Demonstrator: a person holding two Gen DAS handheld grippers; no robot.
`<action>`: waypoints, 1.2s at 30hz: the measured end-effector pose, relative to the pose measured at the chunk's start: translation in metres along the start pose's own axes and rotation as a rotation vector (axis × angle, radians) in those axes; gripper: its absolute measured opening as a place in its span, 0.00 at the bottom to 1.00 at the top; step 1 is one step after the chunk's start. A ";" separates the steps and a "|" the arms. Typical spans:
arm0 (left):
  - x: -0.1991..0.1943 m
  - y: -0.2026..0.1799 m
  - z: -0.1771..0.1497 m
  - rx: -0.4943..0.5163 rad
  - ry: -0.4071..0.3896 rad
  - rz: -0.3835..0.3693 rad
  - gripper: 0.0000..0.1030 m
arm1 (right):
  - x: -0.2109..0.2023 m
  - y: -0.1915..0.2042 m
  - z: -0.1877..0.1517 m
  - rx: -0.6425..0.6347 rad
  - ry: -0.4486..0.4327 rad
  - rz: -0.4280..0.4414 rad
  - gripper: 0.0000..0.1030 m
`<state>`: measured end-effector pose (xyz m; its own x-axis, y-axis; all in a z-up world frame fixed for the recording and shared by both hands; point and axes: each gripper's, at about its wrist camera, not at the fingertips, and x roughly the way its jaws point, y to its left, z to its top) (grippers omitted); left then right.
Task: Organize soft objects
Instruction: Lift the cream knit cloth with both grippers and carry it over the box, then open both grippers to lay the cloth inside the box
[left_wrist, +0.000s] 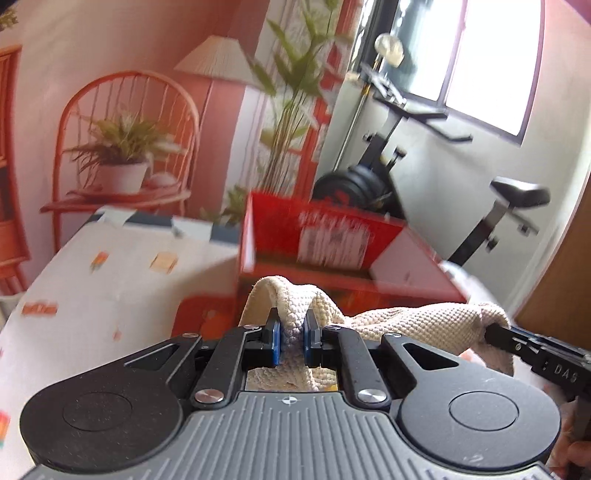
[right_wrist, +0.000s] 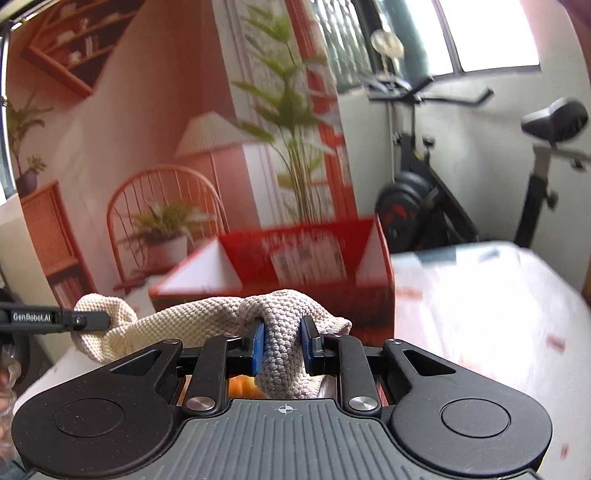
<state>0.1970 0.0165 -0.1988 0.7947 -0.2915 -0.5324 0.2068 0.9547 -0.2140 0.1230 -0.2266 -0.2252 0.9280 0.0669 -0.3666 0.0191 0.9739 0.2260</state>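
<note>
Seen from the left wrist view, going left to right. At far left, a white tablecloth (left_wrist: 92, 295) with small orange marks, over a table. Behind it, a printed backdrop (left_wrist: 122, 122) with a rattan chair, a potted fern and a lamp. In the middle, the left gripper (left_wrist: 293, 338), clenched on a fold of the cream knitted cloth (left_wrist: 406, 325); blue pads (left_wrist: 275, 339) pressed against the fabric from both sides. Just beyond the cloth, an open red cardboard box (left_wrist: 325, 236) standing on the table, flaps spread, the print on it blurred. Further right, the cloth stretched across to the right gripper (left_wrist: 491, 332), entering from the right edge, its tips buried in the other end of the fabric. Behind, a black exercise bike (left_wrist: 424, 173) under a bright window (left_wrist: 491, 66).

Seen from the right wrist view, also left to right. At left edge, the left gripper (right_wrist: 107, 319), a thin black finger holding one end of the cloth (right_wrist: 184, 325). In the middle, the right gripper (right_wrist: 282, 347), clenched on a bunched part of the same cloth, fabric squeezed between the blue pads (right_wrist: 258, 347). Cloth lifted off the table, hanging between both claws, just in front of the red box (right_wrist: 295, 254). At right, the tablecloth (right_wrist: 480, 314), blurred, and the bike (right_wrist: 436, 206) behind it.
</note>
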 end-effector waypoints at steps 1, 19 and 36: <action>0.002 -0.001 0.010 0.006 -0.009 -0.002 0.12 | 0.003 -0.001 0.010 -0.008 -0.005 0.003 0.18; 0.164 -0.009 0.105 0.155 0.085 0.068 0.12 | 0.177 -0.041 0.100 -0.092 0.198 -0.056 0.18; 0.185 -0.018 0.111 0.283 0.109 0.049 0.54 | 0.219 -0.052 0.087 -0.106 0.279 -0.079 0.34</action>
<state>0.4037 -0.0483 -0.2030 0.7447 -0.2344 -0.6249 0.3325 0.9421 0.0428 0.3573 -0.2816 -0.2386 0.7869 0.0331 -0.6163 0.0344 0.9947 0.0973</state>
